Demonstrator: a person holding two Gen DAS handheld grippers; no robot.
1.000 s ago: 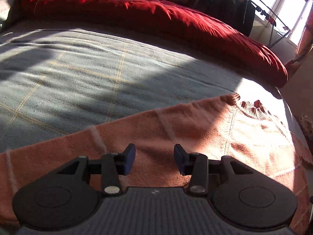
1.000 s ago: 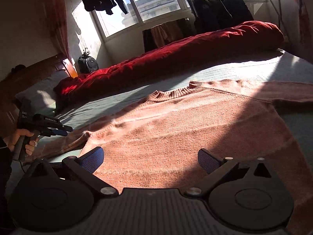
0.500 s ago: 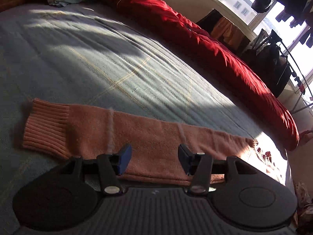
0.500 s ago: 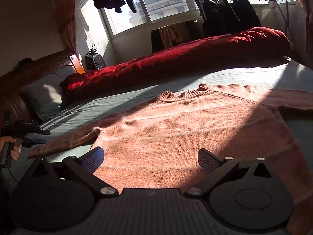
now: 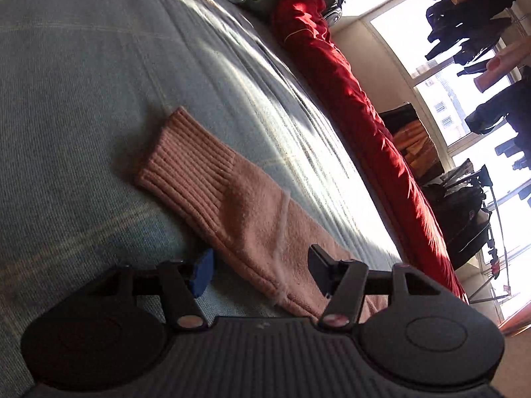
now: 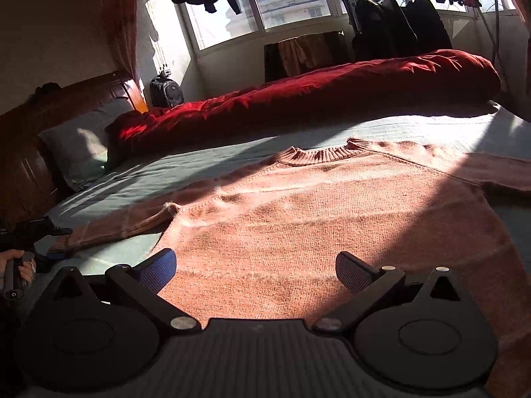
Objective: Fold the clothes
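Your left gripper (image 5: 260, 270), jaws opening, straddles the sleeve (image 5: 239, 212) of the pink sweater (image 6: 298, 219) spread flat on the bed (image 6: 431, 126), right gripper (image 6: 255, 268) agape and empty—first fold, so pinch near that cuff (image 5: 186, 162) next.

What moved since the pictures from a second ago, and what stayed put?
The left hand-held gripper slid along the pink knitted sweater's sleeve out to its ribbed cuff, rolling as it went; its jaws are opening, straddling the sleeve without gripping. The right hand-held gripper stayed open over the sweater's body, which lies flat on the grey-blue bedsheet.
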